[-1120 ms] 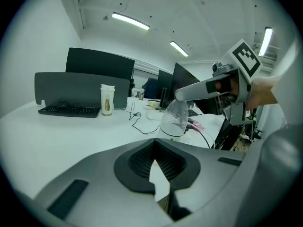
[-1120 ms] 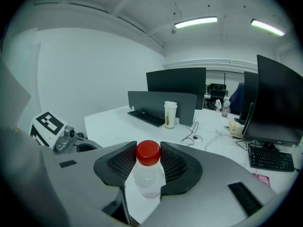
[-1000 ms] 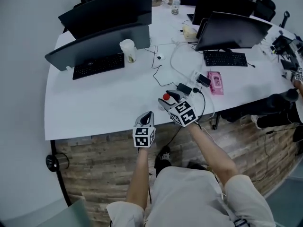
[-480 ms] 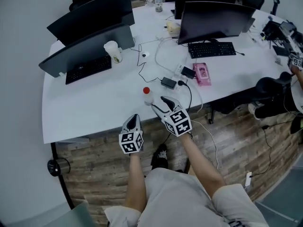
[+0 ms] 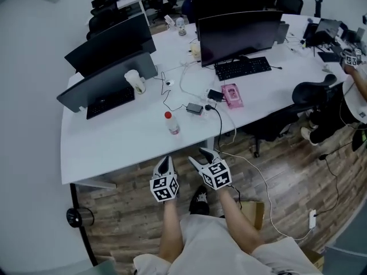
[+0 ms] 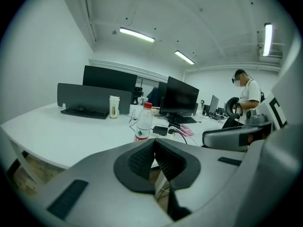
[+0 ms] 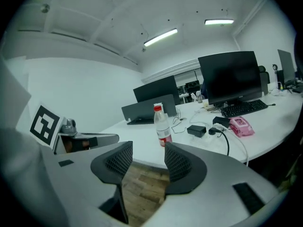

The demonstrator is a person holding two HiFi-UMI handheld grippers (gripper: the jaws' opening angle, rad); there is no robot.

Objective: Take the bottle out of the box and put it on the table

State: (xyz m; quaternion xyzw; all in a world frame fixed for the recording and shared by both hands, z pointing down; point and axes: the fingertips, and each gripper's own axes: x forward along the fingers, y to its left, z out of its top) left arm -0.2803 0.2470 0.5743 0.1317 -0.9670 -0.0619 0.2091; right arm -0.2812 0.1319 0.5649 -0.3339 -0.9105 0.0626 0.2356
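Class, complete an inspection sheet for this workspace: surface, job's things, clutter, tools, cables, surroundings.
Surface: white table, bare near its front edge.
Job's things: bottle upright on the table, red cap on; brown box on the floor, contents unseen.
Clutter: monitors, keyboards, cup, pink pack, black adapter.
Tools: left tool shut, empty; right tool open, jaws closing, nothing between them; both short of the table.
Cables: black cable drops over the table edge; white cable on the floor.
Surroundings: wood floor, office chair, another person at right.
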